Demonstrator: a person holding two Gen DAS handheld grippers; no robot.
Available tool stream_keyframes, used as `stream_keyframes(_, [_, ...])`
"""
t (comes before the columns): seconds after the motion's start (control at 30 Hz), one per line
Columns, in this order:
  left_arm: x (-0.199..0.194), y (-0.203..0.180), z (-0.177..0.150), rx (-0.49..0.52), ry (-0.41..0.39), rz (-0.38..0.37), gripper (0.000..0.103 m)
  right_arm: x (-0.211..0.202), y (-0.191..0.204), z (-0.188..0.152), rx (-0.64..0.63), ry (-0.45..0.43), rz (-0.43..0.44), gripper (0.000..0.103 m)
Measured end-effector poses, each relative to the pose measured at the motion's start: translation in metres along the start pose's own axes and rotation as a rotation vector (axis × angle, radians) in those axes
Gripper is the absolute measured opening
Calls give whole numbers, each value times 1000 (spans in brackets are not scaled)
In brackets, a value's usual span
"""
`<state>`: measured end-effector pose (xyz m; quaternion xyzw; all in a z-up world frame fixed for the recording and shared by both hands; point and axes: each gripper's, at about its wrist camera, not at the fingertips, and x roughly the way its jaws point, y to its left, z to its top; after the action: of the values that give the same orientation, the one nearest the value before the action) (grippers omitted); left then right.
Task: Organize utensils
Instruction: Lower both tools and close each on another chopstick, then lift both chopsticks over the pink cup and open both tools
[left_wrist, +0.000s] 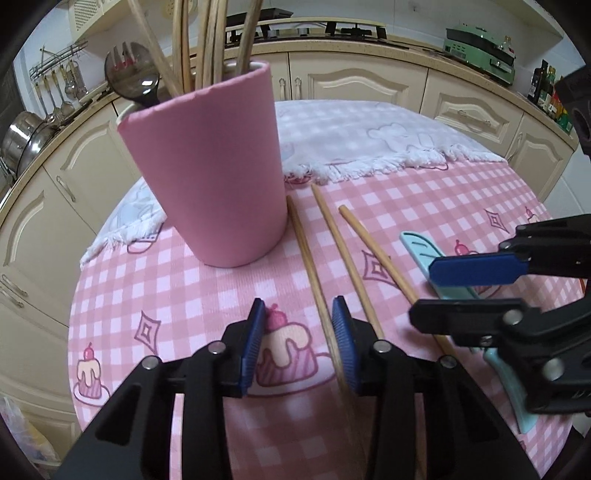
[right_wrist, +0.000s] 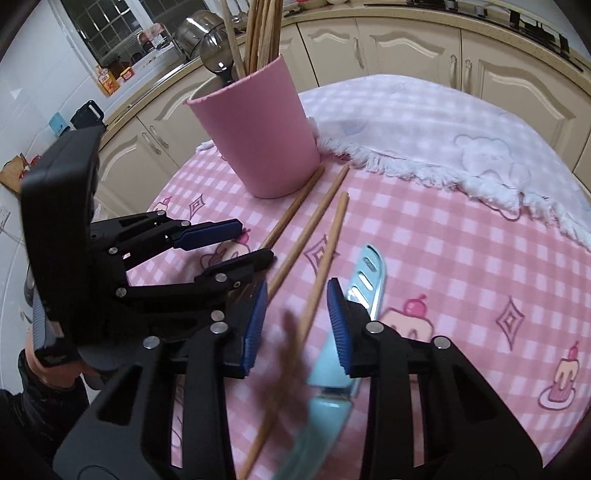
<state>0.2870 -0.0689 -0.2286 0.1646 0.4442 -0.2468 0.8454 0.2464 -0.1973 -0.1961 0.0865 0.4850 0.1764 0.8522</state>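
Note:
A pink holder cup (left_wrist: 207, 170) stands on the table and holds several wooden chopsticks and a dark spoon (left_wrist: 135, 83); it also shows in the right wrist view (right_wrist: 258, 129). Three wooden chopsticks (left_wrist: 334, 254) lie side by side on the checked cloth, also seen in the right wrist view (right_wrist: 314, 225). A light blue knife (right_wrist: 364, 284) lies to their right. My left gripper (left_wrist: 297, 343) is open, its right pad beside the leftmost chopstick. My right gripper (right_wrist: 297, 325) is open, straddling the rightmost chopstick, the knife by its right pad; it shows in the left wrist view (left_wrist: 454, 291).
A white fringed towel (left_wrist: 369, 140) covers the far half of the round table with the pink checked cloth (left_wrist: 166, 295). Cream kitchen cabinets (left_wrist: 354, 81) ring the table. Pots and hanging ladles are at the left counter (left_wrist: 22, 140).

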Motion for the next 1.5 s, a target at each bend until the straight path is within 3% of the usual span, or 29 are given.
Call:
stream_keyframes(0.1, [5,1,6,15,10,-17,37,14,-1,0,15,35,-46,23])
stream_keyframes(0.13, [6,2,8,17,13,-23,37,17,0,0,3,21,-84,13])
stream_keyframes(0.17, [7,2,9,21,15,-28,34,17,2,0,-6,16,-115,9])
stream_keyframes(0.27, [7,0,12,27,21,-59,8,18,12,-2,-75,9,-176,9])
stream_keyframes(0.33, [6,-4,11,37,16,-45,7,18,18,-5,-116,1,-208,9])
stream_keyframes(0.47, [0,-2,3,-3,1,-51,5,5,-3,-9,-21,-27,-91,8])
stream_keyframes(0.67, [-20,6,-11,-70,-48,-52,5,-17,-13,-10,22,-96,-2,7])
stream_keyframes(0.87, [-57,14,-17,-132,-172,-81,5,-46,-15,-13,39,-220,84,7])
stream_keyframes(1.0, [-82,15,-19,-161,-296,-84,5,-64,-13,-15,24,-302,112,7])
stream_keyframes(1.27, [-125,21,-16,-225,-514,-63,5,-90,-6,-10,-14,-408,152,6])
stream_keyframes(1.5, [-151,30,-9,-285,-654,-61,5,-112,0,1,-41,-496,180,6])
